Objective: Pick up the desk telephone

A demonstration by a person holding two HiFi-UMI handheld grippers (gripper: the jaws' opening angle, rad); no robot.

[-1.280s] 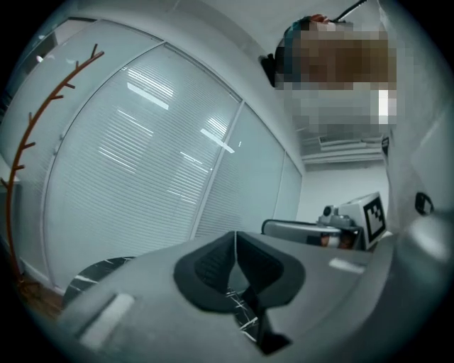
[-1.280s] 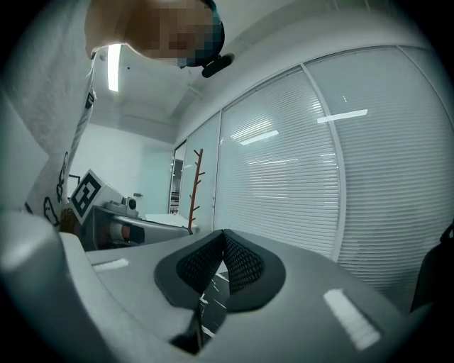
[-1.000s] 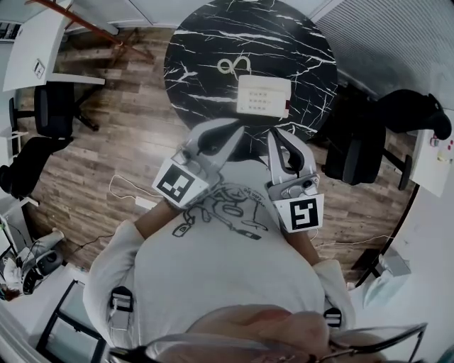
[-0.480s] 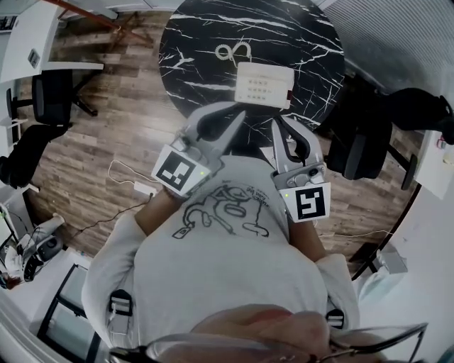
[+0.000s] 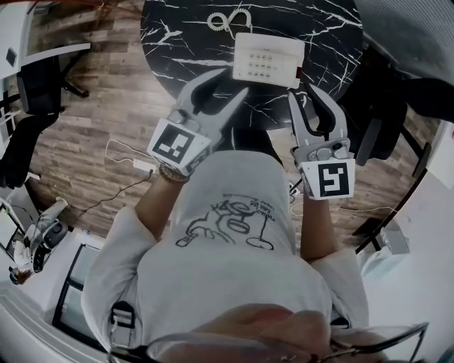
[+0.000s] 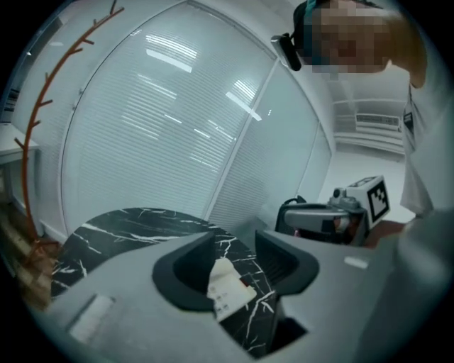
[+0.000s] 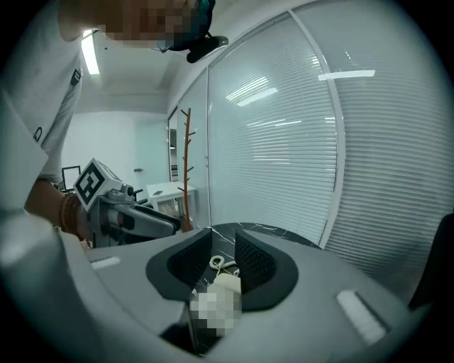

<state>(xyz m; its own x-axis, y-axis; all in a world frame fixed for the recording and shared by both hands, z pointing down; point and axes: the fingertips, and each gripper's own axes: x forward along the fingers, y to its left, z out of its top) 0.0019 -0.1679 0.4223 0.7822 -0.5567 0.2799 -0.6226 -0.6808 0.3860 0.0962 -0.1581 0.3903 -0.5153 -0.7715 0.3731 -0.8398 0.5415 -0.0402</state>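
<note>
On the round black marble table (image 5: 177,42), near the edge closest to us, the white desk telephone (image 5: 268,59) lies flat, with its coiled cord (image 5: 228,20) curled just behind it. We hold our left gripper (image 5: 228,82) just short of the phone's near left corner. Its jaws are opening, and the phone shows only beyond the gap. Our right gripper (image 5: 301,92) sits close to the near right corner, jaws likewise opening with nothing pinched. Neither gripper's pads press on the phone.
</note>
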